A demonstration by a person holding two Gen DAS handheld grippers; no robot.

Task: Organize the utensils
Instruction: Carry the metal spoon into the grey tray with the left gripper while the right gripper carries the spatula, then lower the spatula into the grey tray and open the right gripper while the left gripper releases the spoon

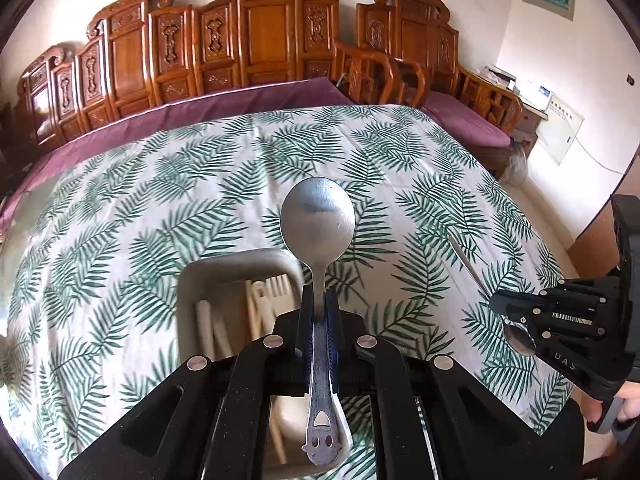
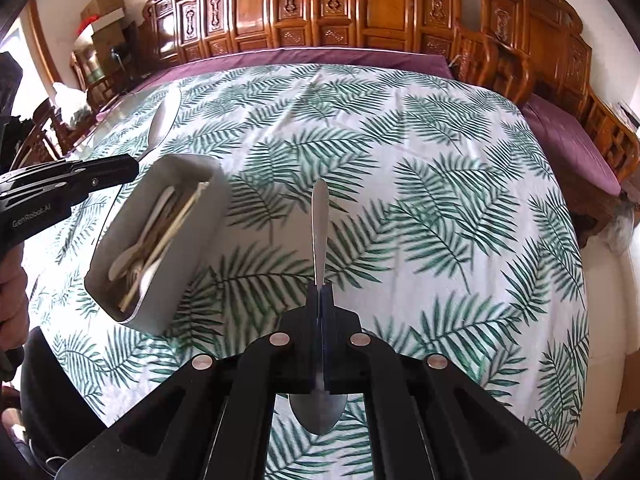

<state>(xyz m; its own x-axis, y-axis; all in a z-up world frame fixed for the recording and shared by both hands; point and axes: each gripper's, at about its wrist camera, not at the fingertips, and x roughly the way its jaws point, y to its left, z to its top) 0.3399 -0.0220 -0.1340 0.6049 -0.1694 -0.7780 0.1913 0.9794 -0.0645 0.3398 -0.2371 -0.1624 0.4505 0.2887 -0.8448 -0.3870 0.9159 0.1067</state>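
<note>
My left gripper [image 1: 319, 300] is shut on the neck of a metal spoon [image 1: 318, 216]. Its bowl points away and its handle end comes back toward the camera. Just below it, a beige tray [image 1: 232, 262] holds white plastic utensils [image 1: 262, 300]. My right gripper [image 2: 320, 292] is shut on a second metal spoon [image 2: 319, 216], handle forward and bowl toward the camera. In the right wrist view the tray [image 2: 188, 264] lies to the left, holding white utensils and chopsticks [image 2: 160, 232]. The left gripper [image 2: 100, 172] hovers beside it with its spoon [image 2: 165, 120]. The right gripper [image 1: 520, 308] shows at the right edge of the left wrist view.
The table wears a white cloth with green palm leaves [image 2: 400, 184]. Carved wooden benches [image 1: 248, 40] with purple cushions line the far side and the right. A person's hand [image 2: 12, 280] holds the left gripper at the left edge.
</note>
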